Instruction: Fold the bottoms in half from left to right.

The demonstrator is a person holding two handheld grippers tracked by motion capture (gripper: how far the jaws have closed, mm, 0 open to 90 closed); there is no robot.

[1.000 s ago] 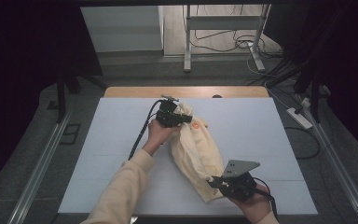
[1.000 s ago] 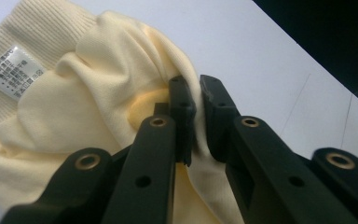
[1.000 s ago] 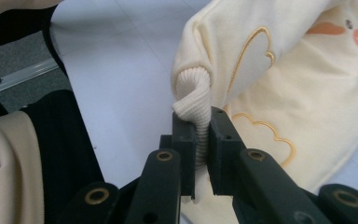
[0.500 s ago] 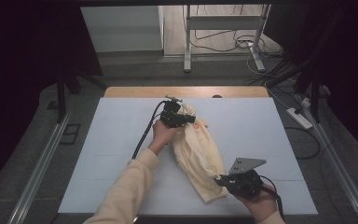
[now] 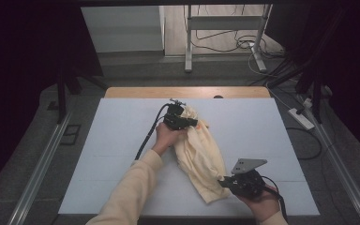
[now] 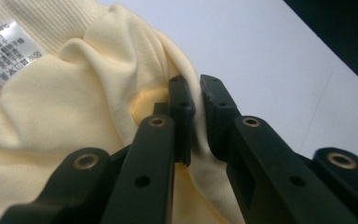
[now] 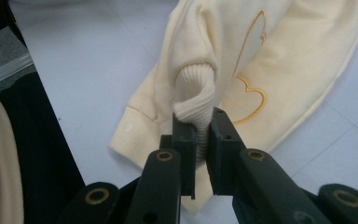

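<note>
A pale yellow sweatshirt (image 5: 200, 152) is lying bunched on the white table (image 5: 112, 140), running from the table's middle toward its near right corner. Two grippers are holding it, one at each end.

The left gripper (image 5: 187, 123) is sitting at the far end of the sweatshirt, near the middle of the table, with the person's left hand (image 5: 166, 138) wrapped around its body and a black cable (image 5: 147, 136) trailing off to the left. In the left gripper view its jaws are standing almost together, pinching a fold of the yellow fabric between them. Just to the left of that fold a ribbed hem is showing, with a white care label (image 6: 10, 50) sewn on it.

The right gripper (image 5: 225, 182) is sitting at the near end of the sweatshirt, close to the table's near right edge, with its grey plate (image 5: 247, 165) on top and the right hand (image 5: 262, 204) behind it. In the right gripper view its jaws are clamping a ribbed cuff (image 7: 196, 100), which is rising in a curl above the pads. Beyond the cuff, the front of the sweatshirt is lying flat on the table, showing an embroidered outline in gold thread (image 7: 251, 95).
</note>
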